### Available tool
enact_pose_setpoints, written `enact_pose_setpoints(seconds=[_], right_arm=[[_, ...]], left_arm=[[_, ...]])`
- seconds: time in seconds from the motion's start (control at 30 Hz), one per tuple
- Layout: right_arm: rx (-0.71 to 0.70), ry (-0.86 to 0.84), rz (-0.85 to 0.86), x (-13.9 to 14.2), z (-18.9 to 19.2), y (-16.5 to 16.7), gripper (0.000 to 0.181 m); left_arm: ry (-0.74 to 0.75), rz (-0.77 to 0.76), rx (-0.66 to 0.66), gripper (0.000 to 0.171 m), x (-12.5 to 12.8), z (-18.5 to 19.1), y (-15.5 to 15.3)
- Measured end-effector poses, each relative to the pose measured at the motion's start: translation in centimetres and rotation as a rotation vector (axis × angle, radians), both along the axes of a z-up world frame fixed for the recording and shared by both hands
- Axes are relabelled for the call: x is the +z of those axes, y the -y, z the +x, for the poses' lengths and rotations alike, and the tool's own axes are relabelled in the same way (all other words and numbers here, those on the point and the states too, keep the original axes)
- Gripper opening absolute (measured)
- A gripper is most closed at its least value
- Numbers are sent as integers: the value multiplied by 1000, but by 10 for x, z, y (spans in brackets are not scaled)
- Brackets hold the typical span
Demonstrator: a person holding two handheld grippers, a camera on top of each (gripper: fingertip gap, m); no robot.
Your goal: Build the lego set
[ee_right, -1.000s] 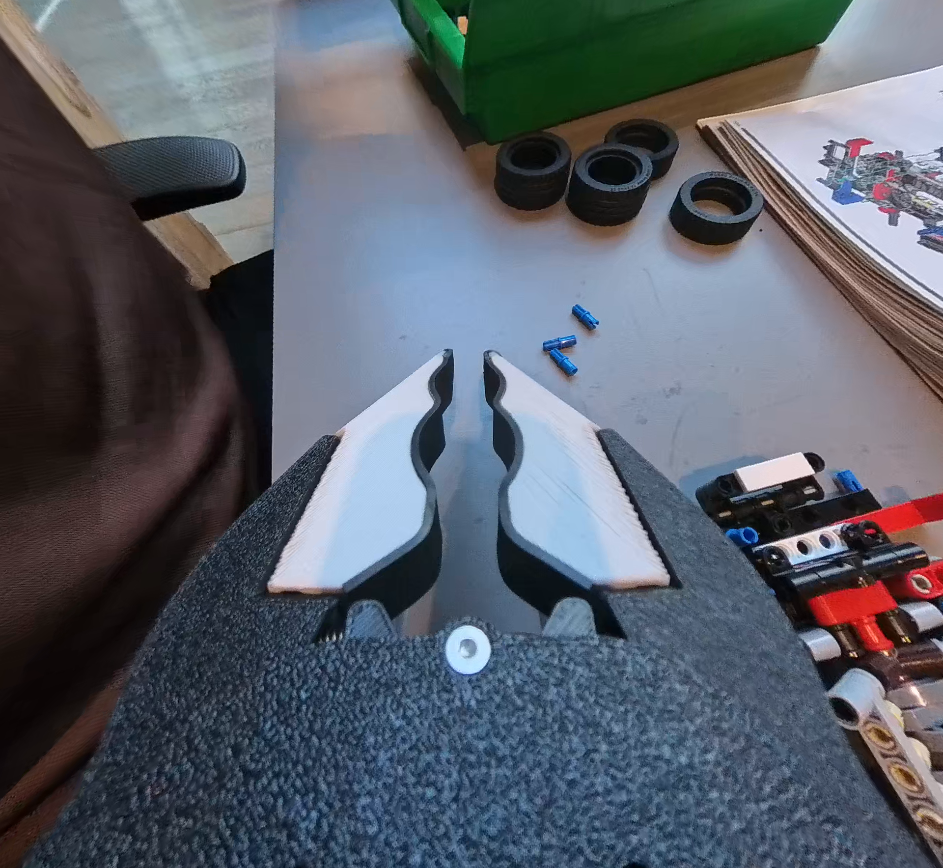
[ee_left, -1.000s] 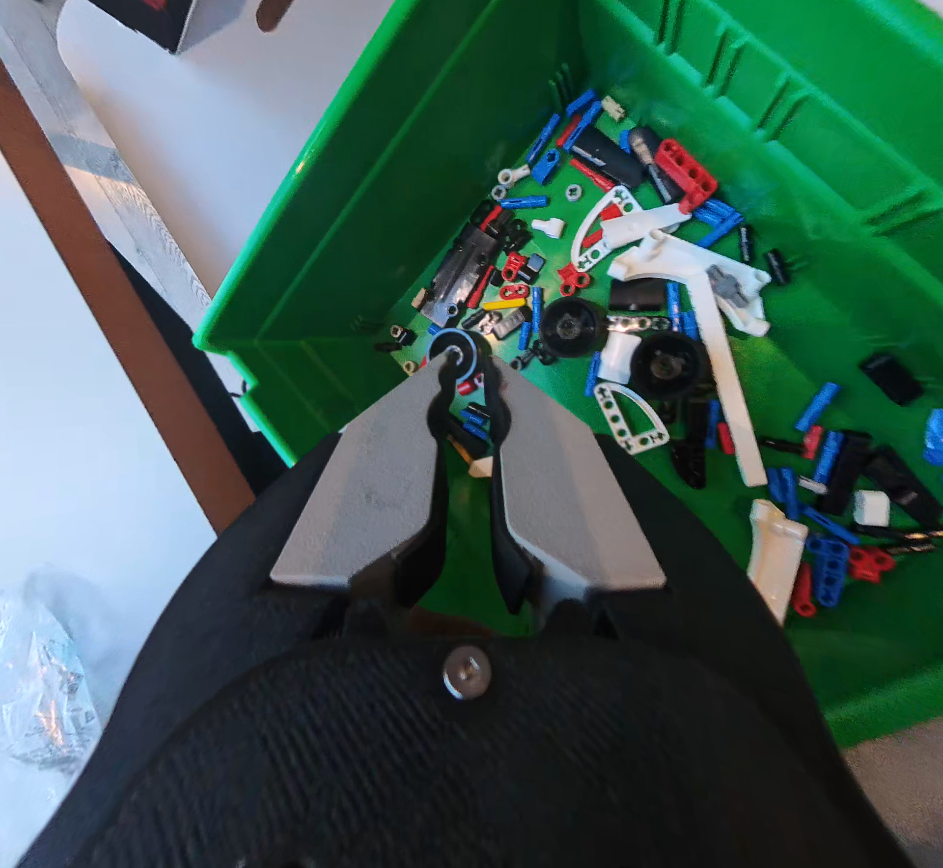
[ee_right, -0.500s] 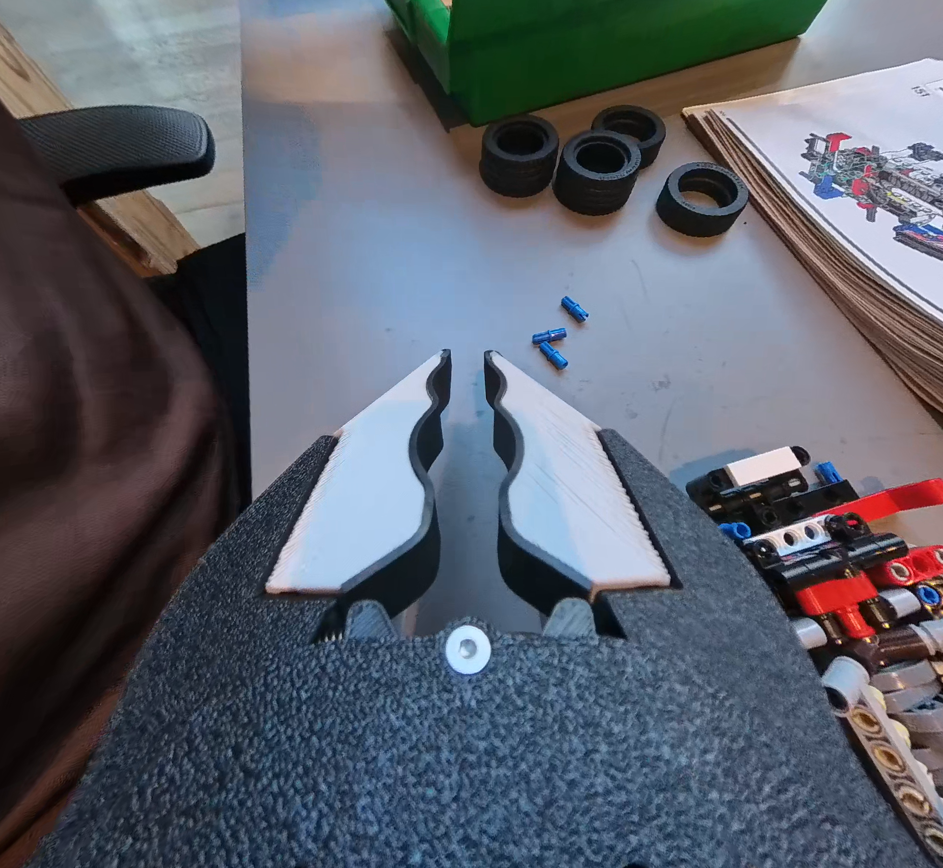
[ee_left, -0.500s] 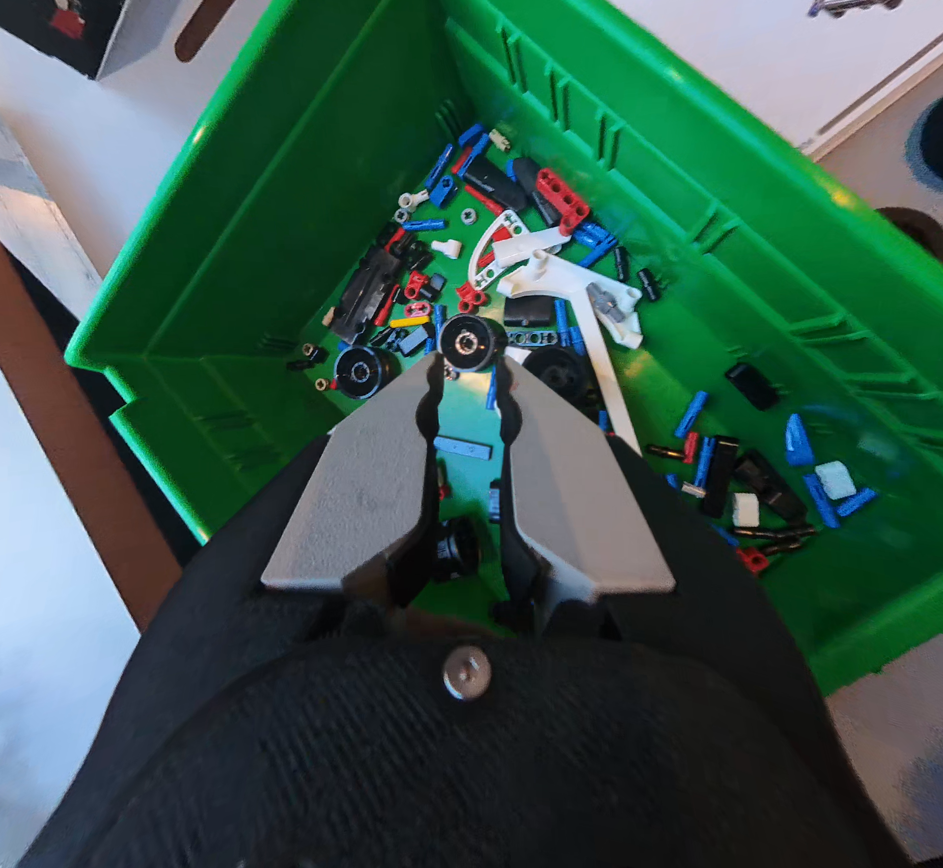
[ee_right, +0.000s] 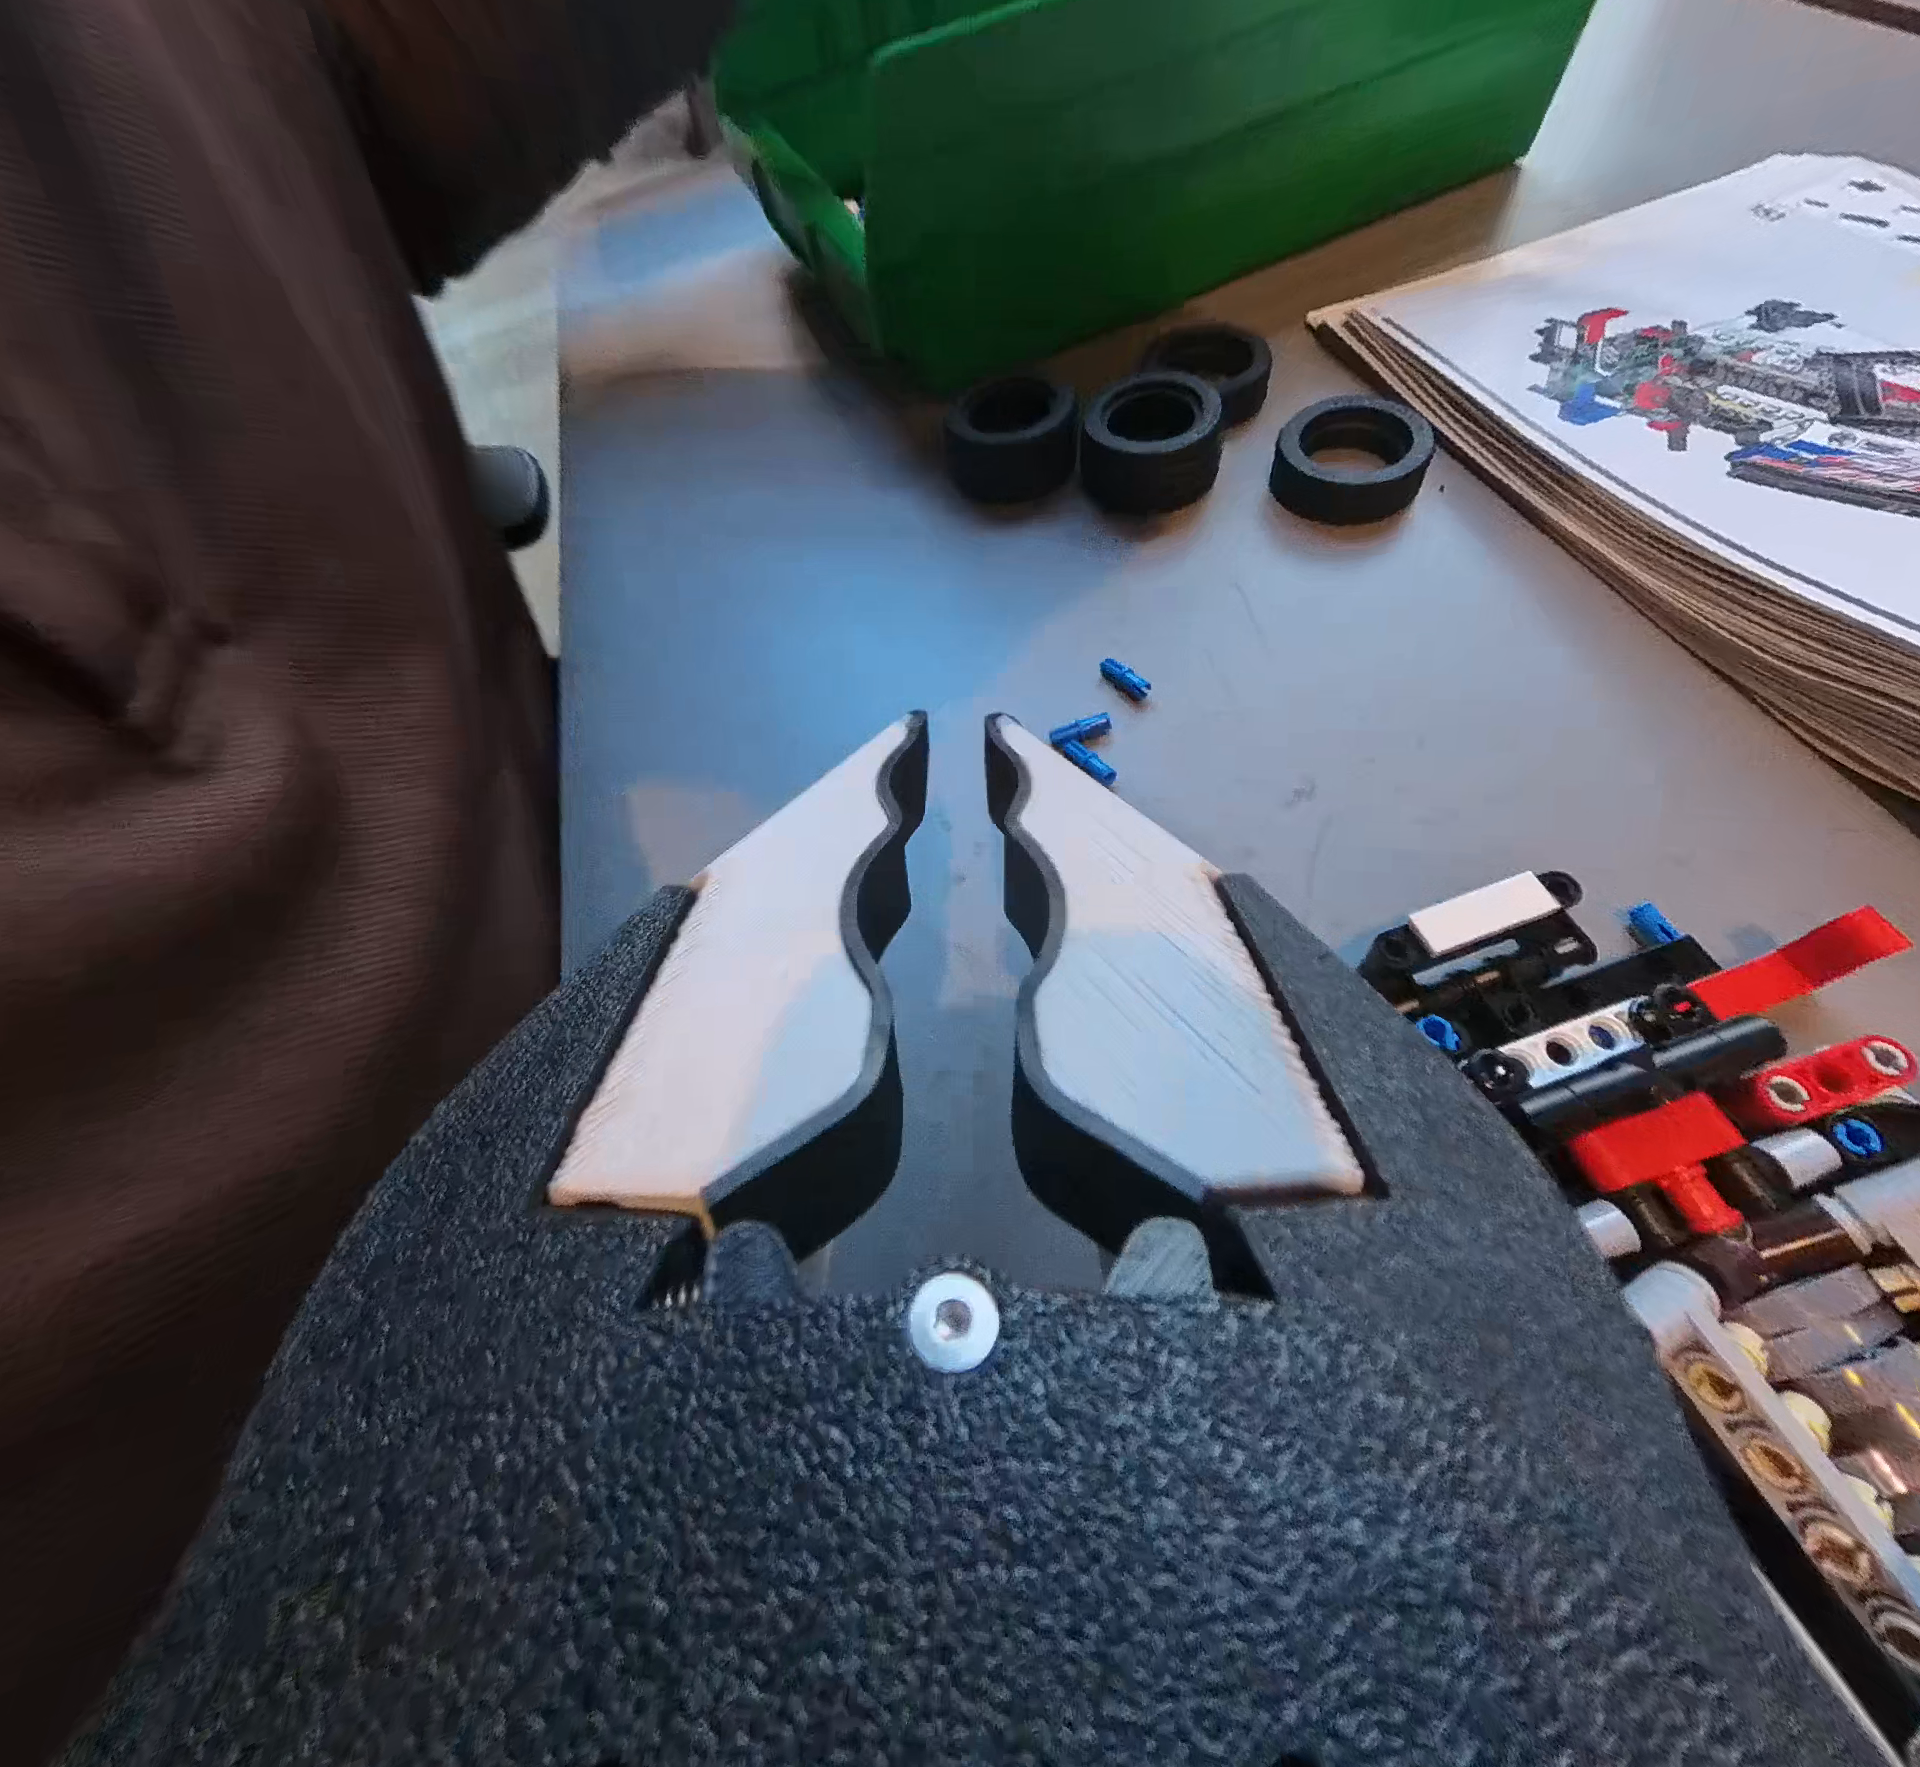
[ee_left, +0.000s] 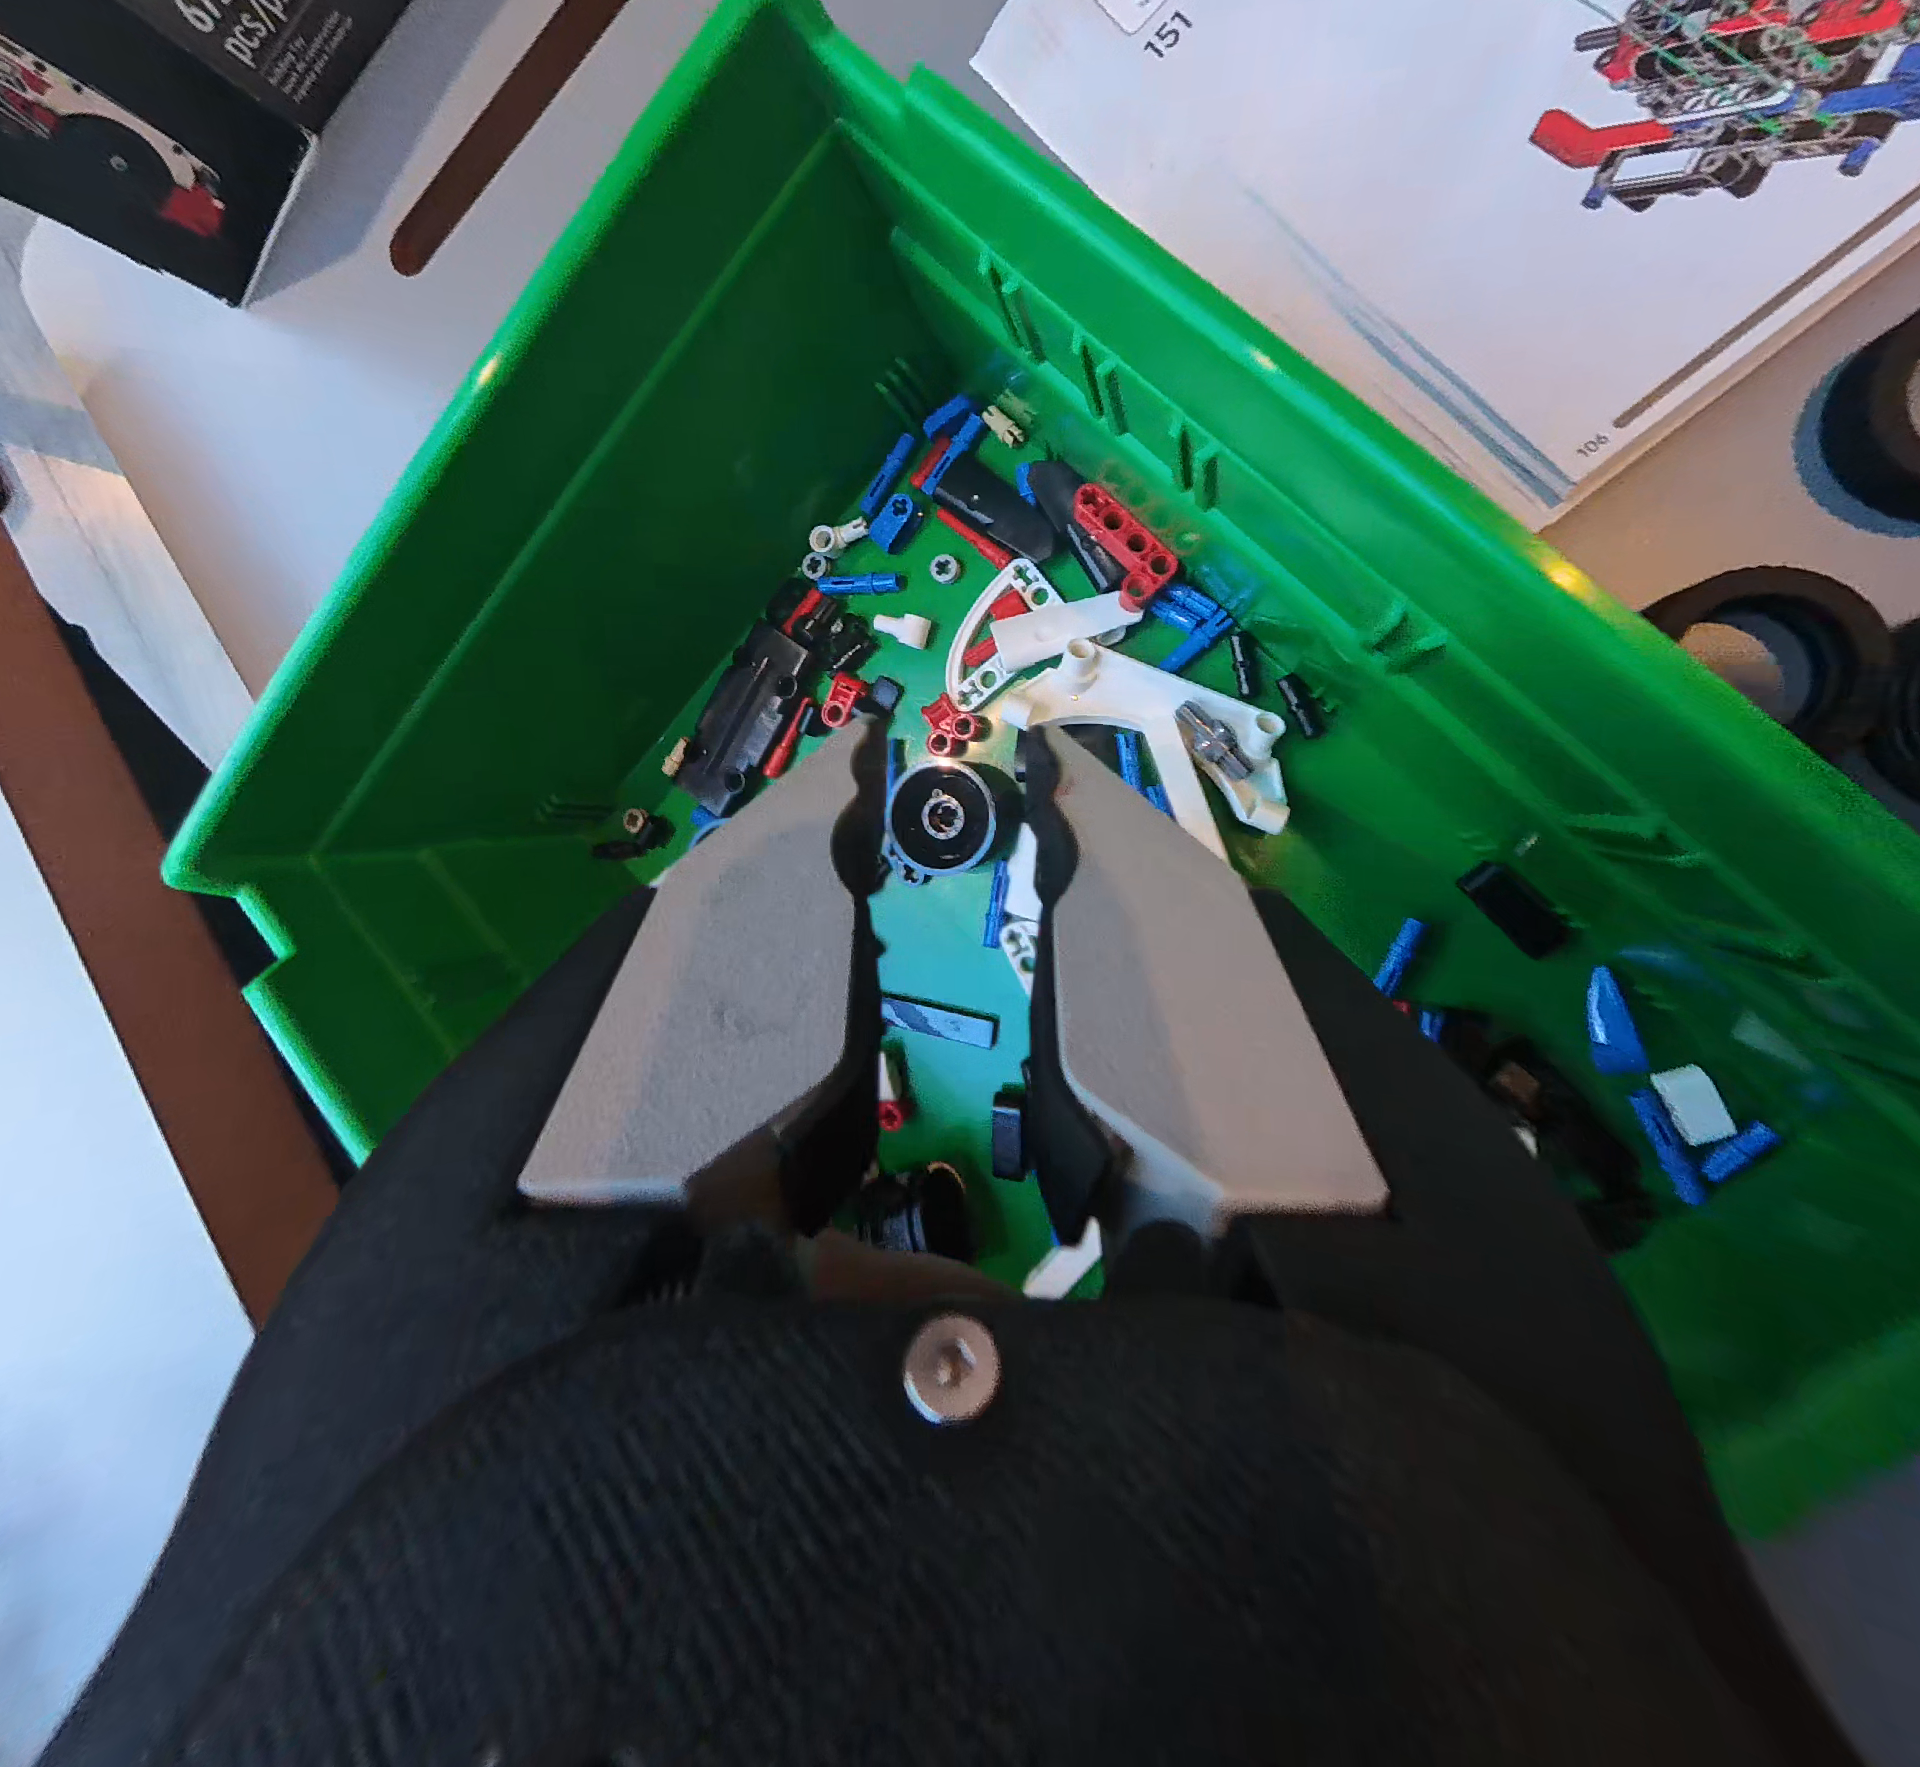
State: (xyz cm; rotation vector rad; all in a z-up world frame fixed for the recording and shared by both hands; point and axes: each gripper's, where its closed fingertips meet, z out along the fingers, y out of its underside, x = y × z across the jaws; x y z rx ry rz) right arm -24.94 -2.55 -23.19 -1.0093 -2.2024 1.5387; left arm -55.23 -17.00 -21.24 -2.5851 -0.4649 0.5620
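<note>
Left tongs (ee_left: 943, 749) hang parted over the green plastic bin (ee_left: 582, 512), their tips either side of a small black round wheel hub with a blue rim (ee_left: 941, 817) lying on the bin floor among loose red, blue, black and white Lego pieces; nothing is gripped yet. Closing off-centre could squirt the round hub sideways into the white curved panel piece (ee_left: 1132, 709) beside it, or pinch a stray pin along with it. Right tongs (ee_right: 956, 730) hover slightly parted and empty above the grey surface (ee_right: 1351, 730), near three small blue pins (ee_right: 1086, 741), with four black rubber tyres (ee_right: 1148, 439) beyond. A second ago the left tongs stood by a different hub nearer the bin's corner; since then they have shifted across and opened wider.
</note>
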Motion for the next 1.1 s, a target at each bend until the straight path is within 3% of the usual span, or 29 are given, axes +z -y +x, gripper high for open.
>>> enact_pose_setpoints(seconds=[0.37,0.57,0.73,0.83,1.1], right_arm=[[26,8,-3,-1,2,3,8],[17,7,-32,3,1,0,8],[25,1,10,-1,3,3,8],[28,-3,35,-4,3,4,7],[0,-12,53,-5,1,2,7]], left_arm=[[1,72,4,24,1,15,3],[-29,96,23,23,20,22,20],[69,83,20,18,27,1,19],[89,-3,-1,21,25,-24,13],[130,-155,-77,16,-7,-53,-8]])
